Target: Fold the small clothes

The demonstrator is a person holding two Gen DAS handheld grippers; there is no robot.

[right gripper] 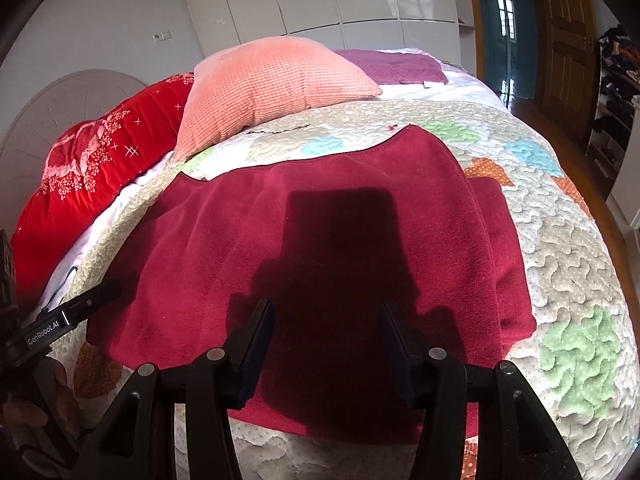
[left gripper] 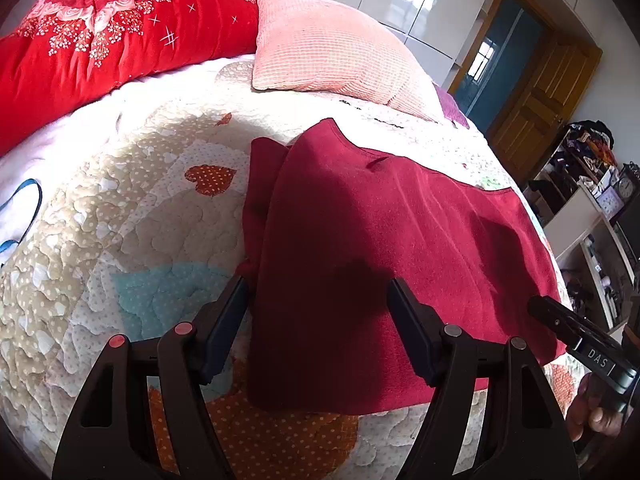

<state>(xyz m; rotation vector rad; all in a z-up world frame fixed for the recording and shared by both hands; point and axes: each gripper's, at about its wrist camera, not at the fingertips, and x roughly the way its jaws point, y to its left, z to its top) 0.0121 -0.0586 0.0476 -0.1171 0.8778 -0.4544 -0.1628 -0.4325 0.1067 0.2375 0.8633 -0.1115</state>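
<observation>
A dark red fleece garment (left gripper: 384, 240) lies flat on the quilted bedspread (left gripper: 120, 220), its side edges folded in so that a lower layer shows along them. My left gripper (left gripper: 318, 284) hovers open over the garment's near left part, nothing between its fingers. In the right wrist view the same garment (right gripper: 320, 216) fills the middle. My right gripper (right gripper: 326, 306) stands open above its near edge, casting a shadow on the cloth. Each gripper shows in the other's view: the right gripper (left gripper: 560, 320) at the garment's right edge, the left gripper (right gripper: 92, 300) at its left edge.
A pink pillow (right gripper: 272, 84) and a red floral quilt (left gripper: 100, 36) lie at the head of the bed, with a purple towel (right gripper: 400, 66) behind. Shelves with clutter (left gripper: 592, 200) and a wooden door (left gripper: 536, 96) stand beyond the bed's right side.
</observation>
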